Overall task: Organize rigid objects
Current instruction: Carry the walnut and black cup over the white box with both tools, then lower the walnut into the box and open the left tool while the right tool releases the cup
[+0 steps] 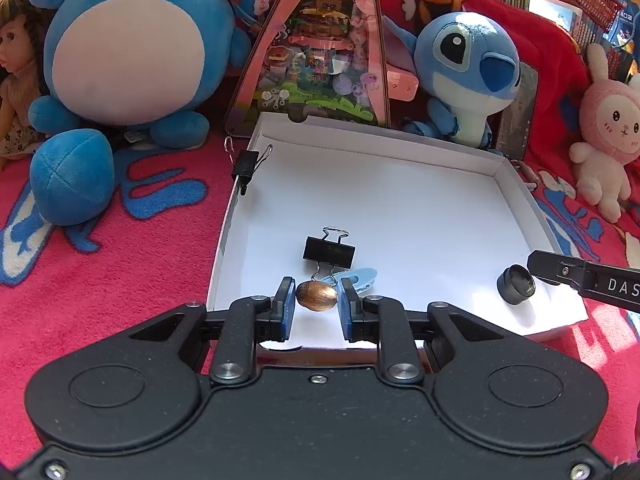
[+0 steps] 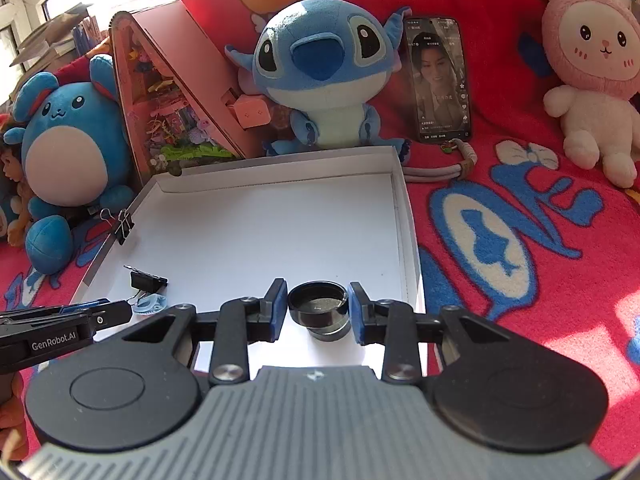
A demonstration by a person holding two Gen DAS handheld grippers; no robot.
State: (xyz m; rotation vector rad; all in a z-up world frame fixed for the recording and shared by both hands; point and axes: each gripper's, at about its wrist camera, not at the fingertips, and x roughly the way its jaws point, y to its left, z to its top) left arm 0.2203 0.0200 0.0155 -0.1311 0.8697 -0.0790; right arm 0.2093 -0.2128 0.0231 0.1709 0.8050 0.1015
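Note:
A shallow white box (image 1: 400, 200) lies on the red blanket. In the left wrist view my left gripper (image 1: 317, 296) is shut on a small brown nut-like object (image 1: 317, 297), held over the box's near edge. Just beyond it lie a black binder clip (image 1: 329, 249) and a pale blue clip (image 1: 356, 278). In the right wrist view my right gripper (image 2: 318, 306) is shut on a black round lens (image 2: 319, 310) above the box's (image 2: 260, 232) near right part. The lens (image 1: 516, 284) also shows in the left wrist view. A second binder clip (image 1: 246, 166) grips the box's left wall.
Plush toys ring the box: a round blue one (image 1: 128, 40), a blue big-eared one (image 2: 320, 76) and a pink rabbit (image 2: 592, 80). A pink triangular toy package (image 1: 320, 52) and a phone (image 2: 440, 80) lean behind the box. A doll (image 1: 16, 72) sits far left.

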